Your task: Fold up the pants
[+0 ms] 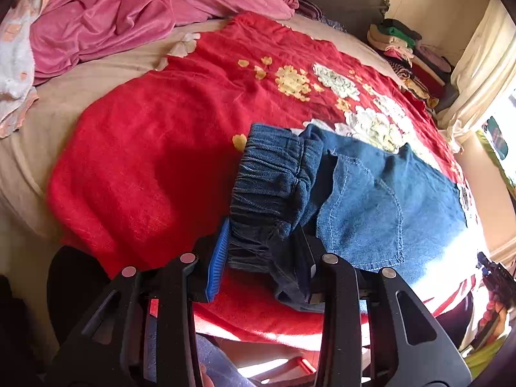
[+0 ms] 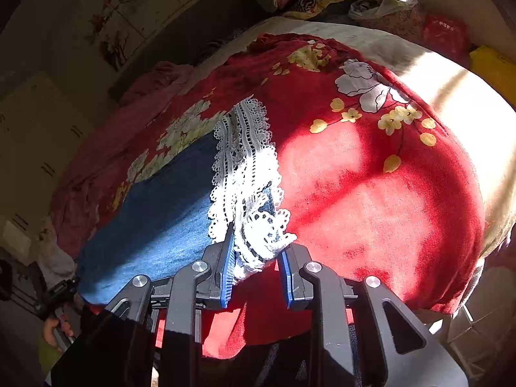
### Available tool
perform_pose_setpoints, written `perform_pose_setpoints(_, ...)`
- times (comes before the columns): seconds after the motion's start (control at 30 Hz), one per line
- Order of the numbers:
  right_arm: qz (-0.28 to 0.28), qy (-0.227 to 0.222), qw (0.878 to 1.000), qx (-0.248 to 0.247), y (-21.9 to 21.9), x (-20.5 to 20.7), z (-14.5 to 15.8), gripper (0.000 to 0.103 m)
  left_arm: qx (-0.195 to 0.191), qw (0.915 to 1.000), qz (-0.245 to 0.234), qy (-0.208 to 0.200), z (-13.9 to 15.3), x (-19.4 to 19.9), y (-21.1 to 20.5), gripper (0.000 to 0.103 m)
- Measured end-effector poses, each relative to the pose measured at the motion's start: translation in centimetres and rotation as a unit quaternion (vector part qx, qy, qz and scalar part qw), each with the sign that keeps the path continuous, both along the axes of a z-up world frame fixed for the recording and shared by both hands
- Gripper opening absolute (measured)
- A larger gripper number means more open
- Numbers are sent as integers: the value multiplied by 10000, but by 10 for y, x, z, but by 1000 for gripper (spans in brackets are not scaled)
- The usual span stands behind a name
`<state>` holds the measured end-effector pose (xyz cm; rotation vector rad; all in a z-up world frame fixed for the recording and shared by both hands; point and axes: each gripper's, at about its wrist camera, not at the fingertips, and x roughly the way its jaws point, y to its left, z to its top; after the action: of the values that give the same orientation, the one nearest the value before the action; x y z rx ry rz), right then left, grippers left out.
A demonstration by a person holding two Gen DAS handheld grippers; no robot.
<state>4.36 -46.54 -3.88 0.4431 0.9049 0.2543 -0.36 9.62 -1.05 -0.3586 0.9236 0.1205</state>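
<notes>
Left wrist view shows your left gripper narrowed onto the gathered elastic waistband of the denim pants, which lie on the red floral blanket near the bed's near edge. Right wrist view shows your right gripper pinching the white lace hem at the leg end. Check both bites catch every layer, then lift evenly so the hem meets the waistband squarely.
</notes>
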Motion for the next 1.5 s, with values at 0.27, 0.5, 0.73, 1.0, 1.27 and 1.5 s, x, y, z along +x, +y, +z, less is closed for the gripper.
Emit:
perform_pose_setpoints(0.27,-145,-45,9998,-98,-3,-7,-1,43,-3,10000,93,31,-8,-2,7,46)
perform_pose_setpoints(0.5,-398,-355,9970,-563,-14,-28,27,63,48,9998,66,-184,17,-16,7,48)
perform_pose_setpoints(0.73,-26,-699,9933,-919,16,-34,46,71,617,9967,145,-503,51,-30,2,56)
perform_pose_setpoints(1.0,606,-887,9849,-1361,71,-30,50,79,690,9947,-410,-637,64,-21,-35,64)
perform_pose_setpoints(1.27,1085,-877,9799,-1423,109,-22,43,80,610,9875,-1332,-580,55,13,-106,70)
perform_pose_setpoints(1.5,1237,-843,9775,-1483,124,-12,38,82,648,9769,-1996,-391,34,45,-161,76)
